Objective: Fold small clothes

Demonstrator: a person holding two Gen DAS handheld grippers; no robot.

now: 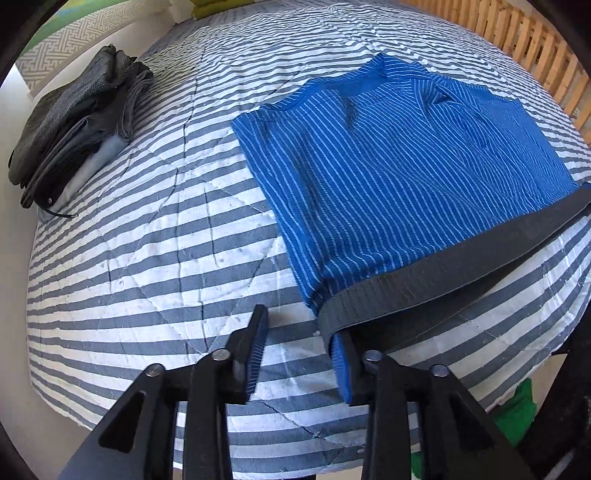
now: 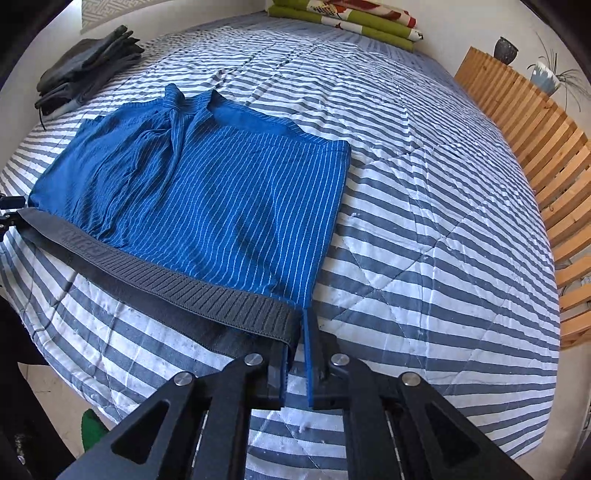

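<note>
Blue pinstriped boxer shorts lie flat on the striped bedcover, with the legs bunched at the far end. Their dark grey waistband faces me, stretched and slightly raised off the cover. My left gripper stands wide open at one waistband corner, which drapes over the tip of its right finger. At the other corner my right gripper has its jaws a narrow gap apart. The band end lies over its left finger, and the cover shows through the gap.
A pile of folded dark clothes sits at the bed's far left. A wooden slatted rail runs along the right side. Folded green bedding lies at the head. Something green is on the floor.
</note>
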